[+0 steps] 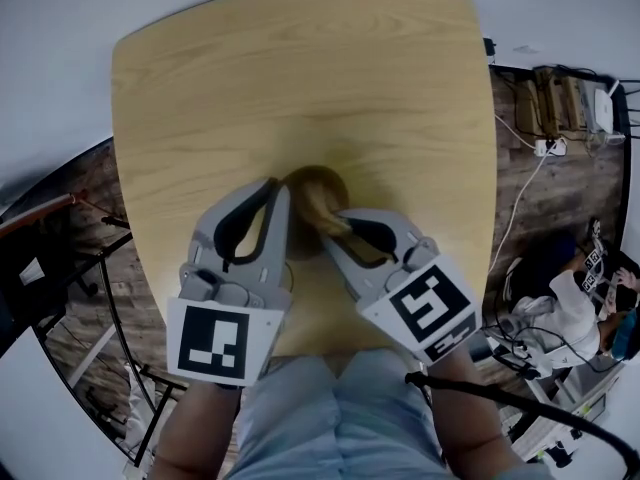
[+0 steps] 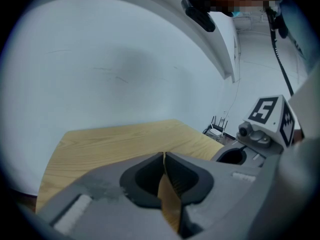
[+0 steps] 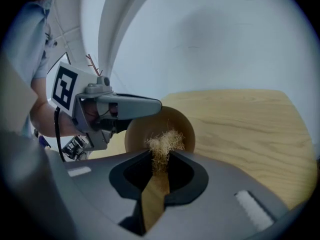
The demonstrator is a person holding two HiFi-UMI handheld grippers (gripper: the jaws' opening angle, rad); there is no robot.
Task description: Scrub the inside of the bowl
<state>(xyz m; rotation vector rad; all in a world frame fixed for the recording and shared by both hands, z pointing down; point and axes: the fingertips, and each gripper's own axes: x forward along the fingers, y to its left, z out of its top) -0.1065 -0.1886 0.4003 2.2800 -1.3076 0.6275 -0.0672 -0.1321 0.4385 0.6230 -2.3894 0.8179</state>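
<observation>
The wooden bowl (image 1: 318, 182) is pictured near the middle of the pale table (image 1: 300, 68), tipped up so that its hollow is turned toward the right gripper (image 1: 338, 226). Its rim is pinched by the left gripper (image 1: 282, 190). That gripper's jaws are pressed together on the thin wall, and only a sliver of wood is shown between them in the left gripper view.

A brush (image 3: 161, 145) of straw-coloured fibres is clamped by its flat wooden handle in the right gripper's jaws, which are closed down to the handle's thickness. The tuft is seen against the lower inside of the bowl. Whether it is touching or just short of the surface cannot be settled.

The scrubbing stroke is judged to be in hand or about to begin. It would be done well if the tuft were pressed lightly into the curve and swept in small circles from the base up toward the rim. The wrist should be turned so that the fibres, not the handle, meet the wood. Because the bowl is gripped at one spot only, it could pivot there. Pressure is best directed toward that hold and the table, and kept modest.
</observation>
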